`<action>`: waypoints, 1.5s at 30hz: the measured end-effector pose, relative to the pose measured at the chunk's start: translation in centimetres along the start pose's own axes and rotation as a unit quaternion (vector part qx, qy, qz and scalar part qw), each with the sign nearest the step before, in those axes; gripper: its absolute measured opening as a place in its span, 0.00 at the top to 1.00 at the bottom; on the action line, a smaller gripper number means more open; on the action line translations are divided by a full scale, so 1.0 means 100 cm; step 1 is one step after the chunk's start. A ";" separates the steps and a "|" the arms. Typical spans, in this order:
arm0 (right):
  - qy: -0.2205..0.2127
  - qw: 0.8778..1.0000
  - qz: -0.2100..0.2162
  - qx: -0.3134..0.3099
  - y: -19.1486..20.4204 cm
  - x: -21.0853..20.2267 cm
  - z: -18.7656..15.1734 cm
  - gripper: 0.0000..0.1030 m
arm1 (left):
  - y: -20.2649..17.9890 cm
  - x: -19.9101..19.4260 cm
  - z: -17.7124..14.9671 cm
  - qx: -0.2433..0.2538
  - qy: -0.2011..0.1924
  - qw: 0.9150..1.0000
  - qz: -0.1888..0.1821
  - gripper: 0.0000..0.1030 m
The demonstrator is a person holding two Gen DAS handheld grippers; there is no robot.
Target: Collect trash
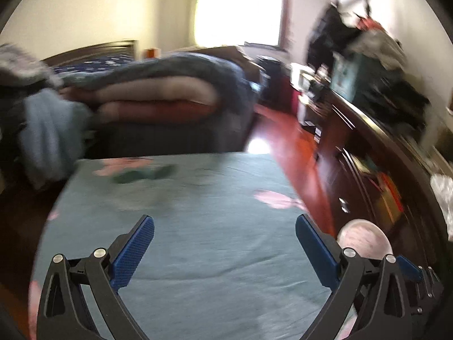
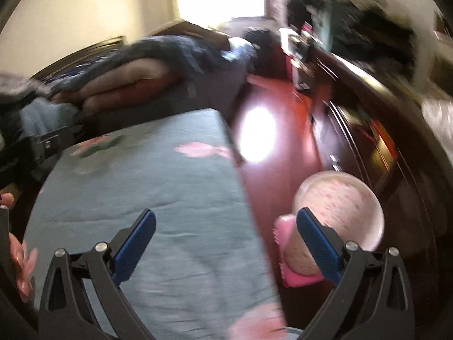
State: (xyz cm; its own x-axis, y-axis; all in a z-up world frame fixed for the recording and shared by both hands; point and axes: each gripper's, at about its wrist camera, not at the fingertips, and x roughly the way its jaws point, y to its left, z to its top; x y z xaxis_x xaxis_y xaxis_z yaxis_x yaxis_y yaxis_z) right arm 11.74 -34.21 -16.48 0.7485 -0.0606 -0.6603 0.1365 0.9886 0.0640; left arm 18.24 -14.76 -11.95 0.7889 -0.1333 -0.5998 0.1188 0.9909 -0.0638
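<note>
I am holding both my left gripper [image 1: 225, 250] and right gripper [image 2: 226, 243] spread wide with nothing in them, over the teal sheet [image 1: 198, 212], seeing no trash clearly through the blur, though the pink bin [image 2: 339, 206] on the floor looks light and rigid, best taken by its rim.

A teal bedsheet [image 1: 198, 226] with pink flowers covers the near surface. Beyond it, folded blankets [image 1: 158, 90] are piled on a bed [image 1: 93, 51]. A red floor [image 1: 286, 141] runs between the bed and a dark wooden dresser [image 1: 368, 153] heaped with clothes [image 1: 376, 45]. A bright window [image 1: 237, 8] glares behind.
</note>
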 end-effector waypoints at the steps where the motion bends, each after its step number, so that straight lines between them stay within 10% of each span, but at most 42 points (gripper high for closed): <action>1: -0.009 1.000 0.002 -0.009 0.013 -0.008 0.001 0.03 | 0.013 -0.013 -0.002 -0.009 -0.007 1.000 0.012 0.04; 9: -0.092 0.994 0.029 -0.050 0.094 -0.090 -0.001 0.03 | 0.074 -0.118 -0.019 -0.024 -0.075 0.993 0.092 0.04; 18: -0.147 0.988 0.023 -0.049 0.101 -0.163 0.006 0.03 | 0.093 -0.201 -0.026 -0.027 -0.133 0.986 0.099 0.03; 45: -0.223 0.973 0.002 -0.067 0.122 -0.246 0.002 0.03 | 0.110 -0.268 -0.029 -0.051 -0.209 0.973 0.079 0.03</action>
State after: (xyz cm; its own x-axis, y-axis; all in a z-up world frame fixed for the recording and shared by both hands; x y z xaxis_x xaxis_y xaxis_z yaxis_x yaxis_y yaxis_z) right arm -4.88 -20.68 0.65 0.9598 -0.0815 -0.2685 0.0698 0.9962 -0.0527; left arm -3.35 -0.21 1.08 0.9713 0.0457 -0.2333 -0.0679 0.9938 -0.0879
